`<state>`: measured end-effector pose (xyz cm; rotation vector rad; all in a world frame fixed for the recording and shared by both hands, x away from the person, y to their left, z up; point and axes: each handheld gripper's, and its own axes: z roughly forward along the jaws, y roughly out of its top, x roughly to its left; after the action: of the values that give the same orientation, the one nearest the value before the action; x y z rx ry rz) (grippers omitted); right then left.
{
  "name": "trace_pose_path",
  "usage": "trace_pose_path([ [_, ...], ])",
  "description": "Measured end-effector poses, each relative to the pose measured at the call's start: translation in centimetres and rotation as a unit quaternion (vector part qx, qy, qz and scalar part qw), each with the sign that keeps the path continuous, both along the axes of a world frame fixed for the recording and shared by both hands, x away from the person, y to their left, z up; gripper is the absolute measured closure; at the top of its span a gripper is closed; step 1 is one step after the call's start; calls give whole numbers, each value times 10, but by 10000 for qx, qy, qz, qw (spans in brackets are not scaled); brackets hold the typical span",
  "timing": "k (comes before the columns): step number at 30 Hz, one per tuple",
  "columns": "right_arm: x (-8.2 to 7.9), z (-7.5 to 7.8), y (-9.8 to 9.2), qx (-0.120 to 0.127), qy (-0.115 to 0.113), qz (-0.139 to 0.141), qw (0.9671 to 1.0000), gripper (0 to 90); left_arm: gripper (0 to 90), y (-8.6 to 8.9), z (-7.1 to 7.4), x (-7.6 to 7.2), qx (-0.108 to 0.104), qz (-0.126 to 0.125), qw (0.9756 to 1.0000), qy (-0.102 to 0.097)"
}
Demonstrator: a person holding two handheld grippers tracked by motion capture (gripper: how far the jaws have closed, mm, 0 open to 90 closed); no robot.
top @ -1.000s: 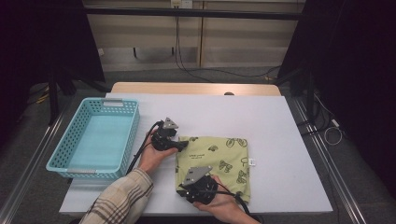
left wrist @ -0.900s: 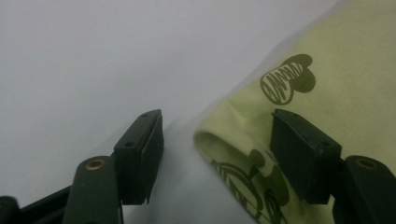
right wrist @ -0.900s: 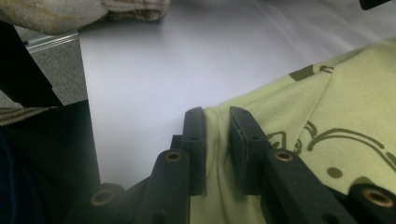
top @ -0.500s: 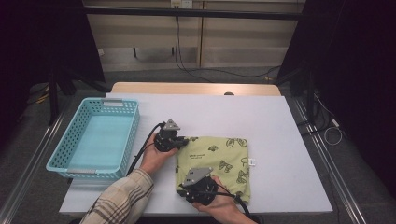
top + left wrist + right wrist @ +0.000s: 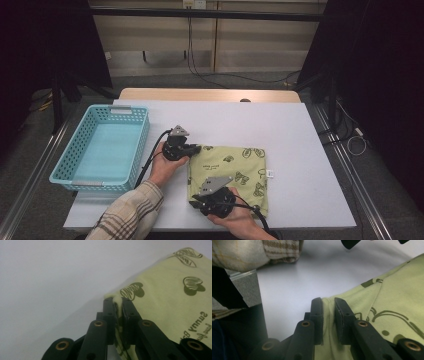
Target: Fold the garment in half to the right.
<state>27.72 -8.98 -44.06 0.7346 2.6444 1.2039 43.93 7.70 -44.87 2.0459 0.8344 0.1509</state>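
A yellow-green cloth [image 5: 235, 170] with dark butterfly prints lies folded on the white table [image 5: 300, 135]. My left gripper [image 5: 197, 148] sits at the cloth's far left corner. In the left gripper view, the left gripper [image 5: 117, 301] is shut on that corner of the cloth [image 5: 170, 295], with fabric pinched between the pads. My right gripper [image 5: 195, 202] is at the near left corner. In the right gripper view, the right gripper [image 5: 328, 301] is shut on a ridge of the cloth [image 5: 397, 290].
A light blue plastic basket [image 5: 135, 155] stands at the table's left side, close to the left hand. A small white tag [image 5: 270, 173] sticks out at the cloth's right edge. A plaid sleeve [image 5: 279, 250] comes in from the near edge.
The left gripper's jaws have closed on the cloth's far left corner. Both hands have kept their places, and the right gripper still grips the near corner.
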Motion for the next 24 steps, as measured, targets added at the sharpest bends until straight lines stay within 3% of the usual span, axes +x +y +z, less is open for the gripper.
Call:
trace_pose_path([
  [2,1,5,-3,150,-4,50,9999,786,839,1,2,0,-95,12,9999,30],
  [7,0,11,-5,242,-1,24,9997,786,839,3,6,0,-176,114,9998,58],
  [9,1,13,-7,304,-15,54,9995,786,839,4,8,0,-108,53,9999,45],
  [12,0,16,-8,331,-11,47,9994,786,839,5,11,-1,-247,85,9997,11],
  [22,1,26,-12,479,-91,79,9988,786,839,7,16,-3,-131,129,9998,-14],
  [24,1,26,-12,489,-115,97,9987,786,838,8,18,-4,-195,123,9997,-22],
])
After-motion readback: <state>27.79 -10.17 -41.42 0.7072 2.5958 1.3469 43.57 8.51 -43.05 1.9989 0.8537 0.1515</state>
